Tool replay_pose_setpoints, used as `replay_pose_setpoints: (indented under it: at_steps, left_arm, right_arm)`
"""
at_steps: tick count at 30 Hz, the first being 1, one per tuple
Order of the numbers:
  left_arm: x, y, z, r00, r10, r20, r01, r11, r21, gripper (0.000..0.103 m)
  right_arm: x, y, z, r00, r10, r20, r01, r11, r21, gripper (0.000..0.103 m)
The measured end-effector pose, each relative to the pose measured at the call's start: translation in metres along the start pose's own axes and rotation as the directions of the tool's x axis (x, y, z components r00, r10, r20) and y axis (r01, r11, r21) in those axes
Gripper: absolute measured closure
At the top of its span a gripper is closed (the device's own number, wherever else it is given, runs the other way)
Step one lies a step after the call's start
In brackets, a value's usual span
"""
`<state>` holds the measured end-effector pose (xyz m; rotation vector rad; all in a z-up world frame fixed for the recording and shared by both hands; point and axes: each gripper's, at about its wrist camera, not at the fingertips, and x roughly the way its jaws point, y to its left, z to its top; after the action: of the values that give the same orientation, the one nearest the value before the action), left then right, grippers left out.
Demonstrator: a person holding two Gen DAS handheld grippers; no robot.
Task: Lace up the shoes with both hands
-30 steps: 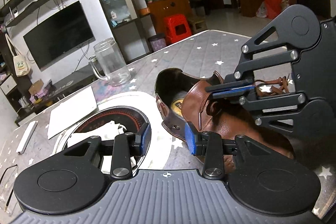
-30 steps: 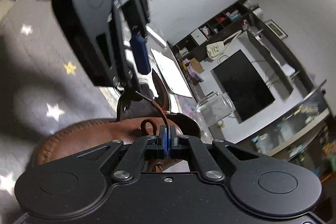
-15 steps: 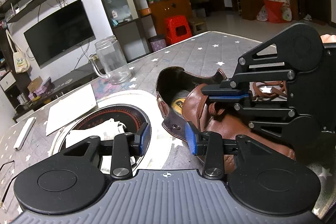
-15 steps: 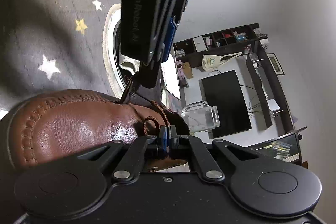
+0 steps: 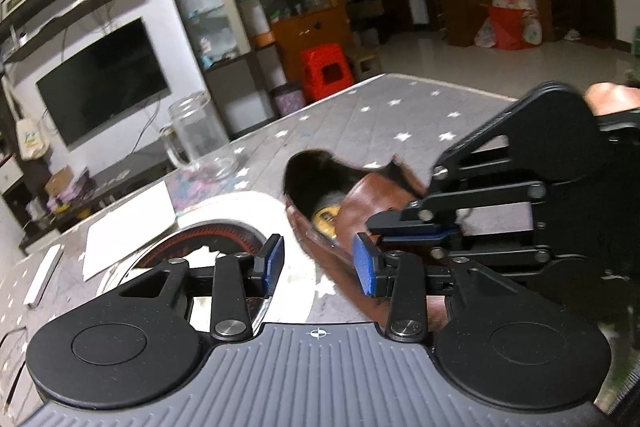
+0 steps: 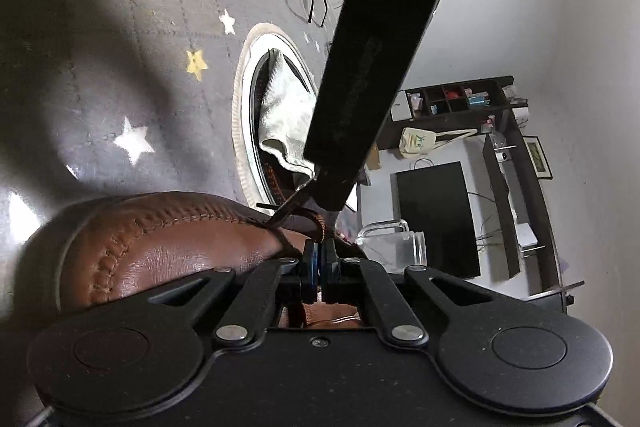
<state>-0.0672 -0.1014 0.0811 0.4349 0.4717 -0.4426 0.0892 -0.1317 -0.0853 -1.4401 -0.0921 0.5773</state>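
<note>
A brown leather shoe [image 5: 360, 203] lies on the grey star-patterned table, its opening facing the glass mug. My left gripper [image 5: 318, 261] is open and empty, just in front of the shoe's side. My right gripper [image 5: 412, 227] reaches in from the right over the shoe's tongue, jaws together. In the right wrist view the right gripper [image 6: 319, 259] is shut on a brown shoelace [image 6: 320, 227] above the shoe's toe [image 6: 168, 247]. The left gripper's body [image 6: 372, 67] fills the upper middle of that view.
A glass mug [image 5: 196, 139] stands behind the shoe. A round recessed burner [image 5: 212, 239] with a white cloth [image 6: 284, 119] in it sits left of the shoe. White paper [image 5: 128, 227] and a white bar [image 5: 42, 275] lie at the left.
My left gripper has moved closer to the shoe and lifted a little. My right gripper has stayed shut on the lace and tilted further over the toe.
</note>
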Motion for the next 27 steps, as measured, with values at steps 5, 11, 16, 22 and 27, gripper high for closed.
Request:
replay_pose_setpoints:
  at_steps: [5,11,16,22,27]
  left_arm:
    - [0.011,-0.020,-0.013,0.998,0.000,-0.067,0.009,0.991,0.136,0.064]
    - [0.030,-0.023,-0.012,0.996,0.007,-0.085,0.012,0.977,0.214,0.085]
    - [0.039,-0.021,-0.013,0.996,-0.014,-0.090,0.039,0.957,0.287,0.093]
    - [0.039,-0.037,-0.022,0.998,0.029,-0.053,-0.003,0.897,0.442,0.100]
    - [0.036,-0.034,-0.024,0.997,0.062,-0.047,-0.040,0.927,0.372,0.101]
  right_arm:
    - [-0.003,-0.004,-0.004,1.000,0.017,-0.003,-0.017,1.000,0.021,0.102]
    - [-0.003,-0.012,-0.006,0.999,0.036,0.002,-0.036,0.997,0.064,0.102]
    - [-0.002,-0.017,-0.007,0.999,0.042,0.004,-0.042,0.996,0.077,0.102]
    - [-0.011,-0.002,-0.007,0.999,0.044,0.020,-0.045,0.996,0.081,0.102]
    - [-0.014,-0.008,-0.004,1.000,0.029,0.011,-0.030,0.994,0.106,0.100]
